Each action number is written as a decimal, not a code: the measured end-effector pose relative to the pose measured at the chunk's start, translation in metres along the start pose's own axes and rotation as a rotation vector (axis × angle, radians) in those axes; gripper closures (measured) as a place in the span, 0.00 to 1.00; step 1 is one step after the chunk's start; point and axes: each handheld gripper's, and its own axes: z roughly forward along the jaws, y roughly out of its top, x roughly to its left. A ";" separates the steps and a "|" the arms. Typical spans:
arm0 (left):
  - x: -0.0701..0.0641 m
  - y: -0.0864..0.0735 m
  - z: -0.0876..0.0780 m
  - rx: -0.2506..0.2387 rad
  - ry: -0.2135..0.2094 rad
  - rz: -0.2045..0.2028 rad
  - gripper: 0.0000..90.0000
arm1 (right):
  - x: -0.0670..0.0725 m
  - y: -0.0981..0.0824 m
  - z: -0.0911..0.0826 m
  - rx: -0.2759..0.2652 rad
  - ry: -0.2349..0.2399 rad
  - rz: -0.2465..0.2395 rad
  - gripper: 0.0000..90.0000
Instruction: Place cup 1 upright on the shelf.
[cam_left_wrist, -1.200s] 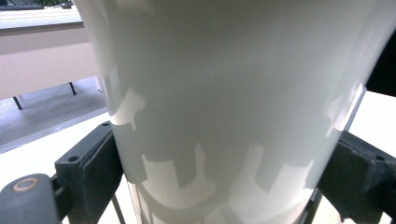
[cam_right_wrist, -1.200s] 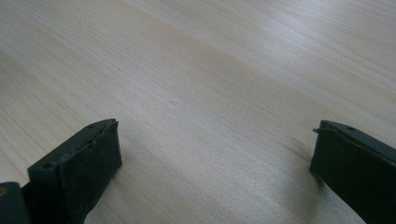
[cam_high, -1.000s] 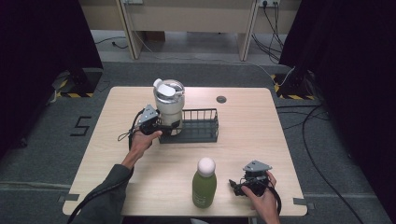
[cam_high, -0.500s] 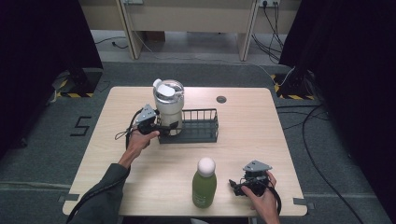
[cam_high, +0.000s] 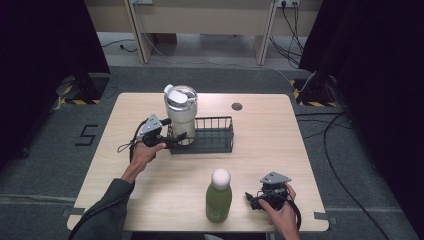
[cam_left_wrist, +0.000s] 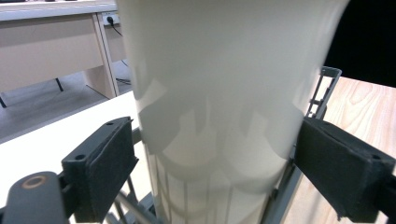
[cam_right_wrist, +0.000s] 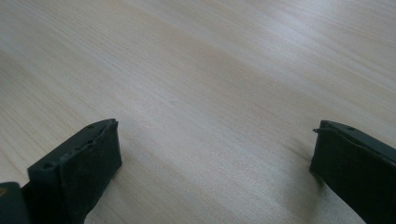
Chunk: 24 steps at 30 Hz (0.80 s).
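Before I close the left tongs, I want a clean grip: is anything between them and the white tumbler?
Nothing visible: the left tongs stand open around the white tumbler, above the wire rack.

A light wooden table fills the middle of the high view, standing on grey carpet. Near its centre sits a black wire rack — a cream tumbler stands upright in its left end. Toward the lower centre stands a green bottle with a white cap. A small dark disc lies toward the upper right edge.
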 end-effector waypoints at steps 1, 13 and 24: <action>0.000 0.000 -0.002 -0.002 0.000 0.000 0.16 | 0.000 0.000 0.000 0.000 0.000 0.000 0.02; -0.002 0.002 -0.025 0.004 -0.012 -0.016 0.16 | 0.000 0.000 0.000 0.000 0.000 0.001 0.02; -0.008 -0.006 -0.049 0.007 -0.005 -0.039 0.17 | 0.000 0.000 0.000 0.000 0.001 0.002 0.02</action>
